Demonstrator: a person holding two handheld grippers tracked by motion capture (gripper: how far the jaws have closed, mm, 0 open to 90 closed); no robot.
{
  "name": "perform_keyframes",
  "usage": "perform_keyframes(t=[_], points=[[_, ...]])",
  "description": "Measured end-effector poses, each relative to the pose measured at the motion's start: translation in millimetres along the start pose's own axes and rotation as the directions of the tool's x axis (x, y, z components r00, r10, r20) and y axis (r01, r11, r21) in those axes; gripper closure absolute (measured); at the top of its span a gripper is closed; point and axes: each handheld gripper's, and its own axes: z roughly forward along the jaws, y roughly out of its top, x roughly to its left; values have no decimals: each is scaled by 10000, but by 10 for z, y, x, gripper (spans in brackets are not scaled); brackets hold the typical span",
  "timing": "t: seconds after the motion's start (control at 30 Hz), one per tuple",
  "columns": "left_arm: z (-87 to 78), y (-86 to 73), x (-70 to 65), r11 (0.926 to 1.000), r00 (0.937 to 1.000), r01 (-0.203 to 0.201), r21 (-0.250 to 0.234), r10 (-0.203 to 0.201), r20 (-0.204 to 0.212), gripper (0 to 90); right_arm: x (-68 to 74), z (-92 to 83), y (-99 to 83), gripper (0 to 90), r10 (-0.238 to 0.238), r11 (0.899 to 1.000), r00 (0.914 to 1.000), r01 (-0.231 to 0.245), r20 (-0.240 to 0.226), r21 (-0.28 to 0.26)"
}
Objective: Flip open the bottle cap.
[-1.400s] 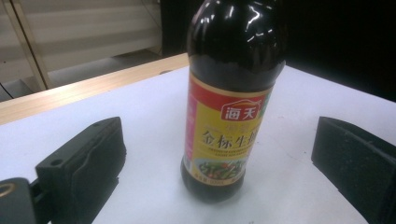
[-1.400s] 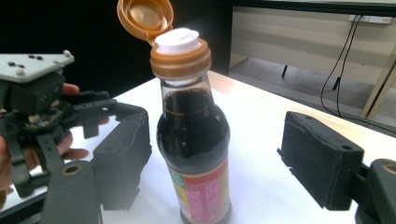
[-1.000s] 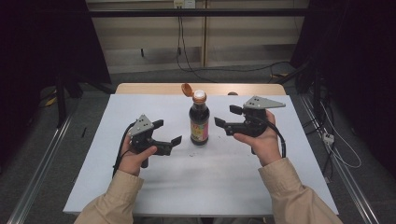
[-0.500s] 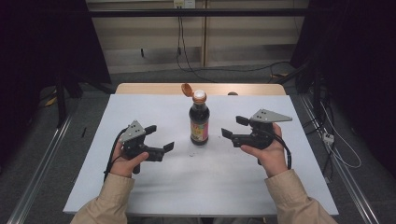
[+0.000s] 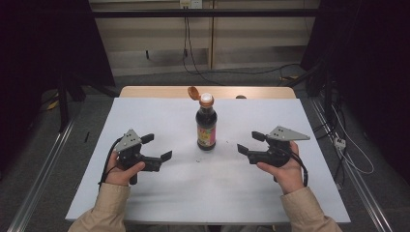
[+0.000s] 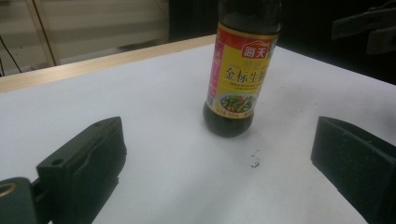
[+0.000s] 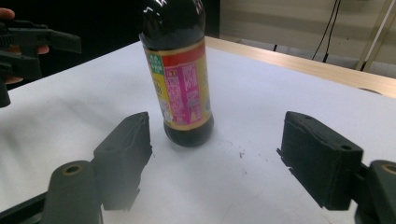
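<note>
The sauce bottle [image 5: 206, 126] stands upright mid-bench, flip cap [image 5: 194, 93] hinged open; left tongs [image 5: 157, 147] and right tongs [image 5: 247, 142] both gape wide, empty, well apart from it. A careless nudge could topple it; sauce would probably spill across the white bench [image 5: 145, 116].

Upright bottle [image 5: 206, 126] between two parted grippers

A white-topped table [image 5: 145, 121] carries one upright dark sauce bottle [image 5: 206, 126].

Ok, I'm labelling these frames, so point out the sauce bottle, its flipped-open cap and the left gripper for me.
sauce bottle [image 5: 206, 132]: high view, on its label.
cap [image 5: 193, 93]: high view, on the orange lid hanging open beside the neck.
left gripper [image 5: 156, 148]: high view, midway between its open jaws.
</note>
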Motion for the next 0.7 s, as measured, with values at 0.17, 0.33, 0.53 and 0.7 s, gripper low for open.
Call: perform_keyframes(t=[0.17, 0.33, 0.53, 0.7], points=[[-65, -36, 22, 10000, 10000, 3, 68, -3, -8, 30, -21, -39, -101, 246, -13, 9999, 10000, 13, 80, 114], [-128, -72, 45, 9999, 9999, -14, 106, 15, -111, 32, -31, -67, -197, 245, 20, 9998, 10000, -21, 74, 195], [-186, -113, 65, 9999, 9999, 39, 151, -36, -166, 35, -46, -103, -297, 244, 70, 9998, 9999, -72, 98, 182], [-236, -135, 75, 9998, 9997, -9, 179, 13, -232, 35, -64, -148, -375, 243, 92, 9998, 9998, -95, 200, 185]])
